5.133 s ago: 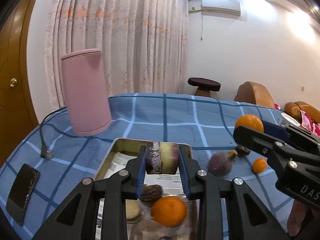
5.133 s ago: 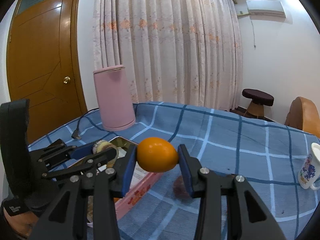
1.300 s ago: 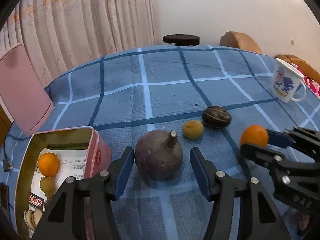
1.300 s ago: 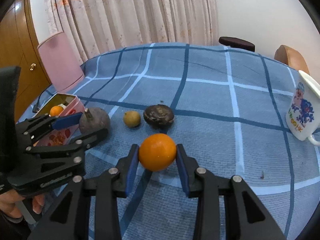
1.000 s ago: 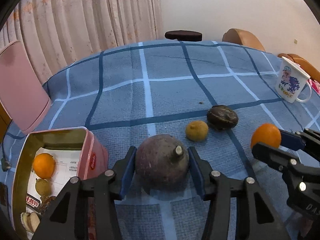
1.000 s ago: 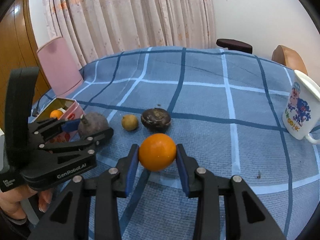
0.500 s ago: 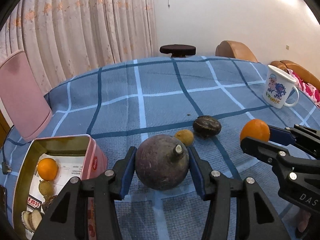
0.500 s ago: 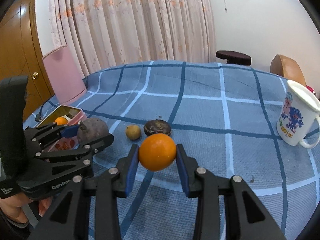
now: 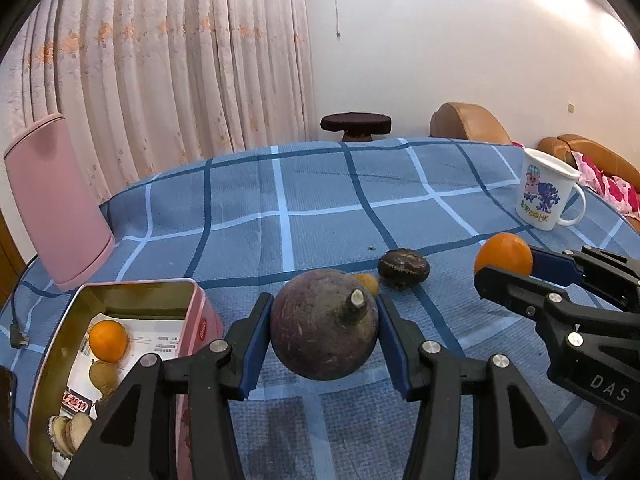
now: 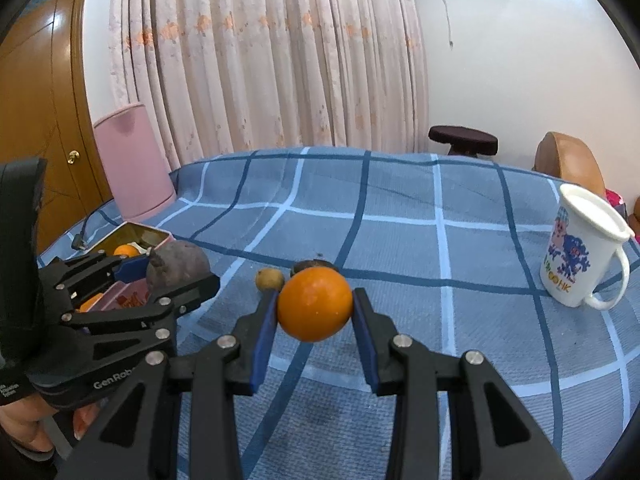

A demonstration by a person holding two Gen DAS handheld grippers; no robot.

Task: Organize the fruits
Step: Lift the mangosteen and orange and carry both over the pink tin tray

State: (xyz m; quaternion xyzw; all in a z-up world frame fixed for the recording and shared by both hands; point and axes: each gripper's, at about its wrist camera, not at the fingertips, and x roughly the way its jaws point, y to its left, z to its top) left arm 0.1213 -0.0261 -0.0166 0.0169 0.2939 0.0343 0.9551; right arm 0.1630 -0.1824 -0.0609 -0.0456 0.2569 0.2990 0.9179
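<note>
Since a second ago, the left gripper (image 9: 324,340) has lifted the round purple-brown stemmed fruit (image 9: 324,326), clamped, off the blue-checked tabletop (image 9: 320,200); the pink metal tin (image 9: 120,300) sits left. The right gripper (image 10: 314,312) stays clamped on the round orange (image 10: 315,309).

**Rig hardware look**

Left gripper (image 9: 324,344) and right gripper (image 10: 314,312): matte black angular plastic frames, blue finger pads (image 9: 252,344), silver screw heads. White lettering: "GenRob…" left, "DAS" right. Bare skin at 7 o'clock, right view.
</note>
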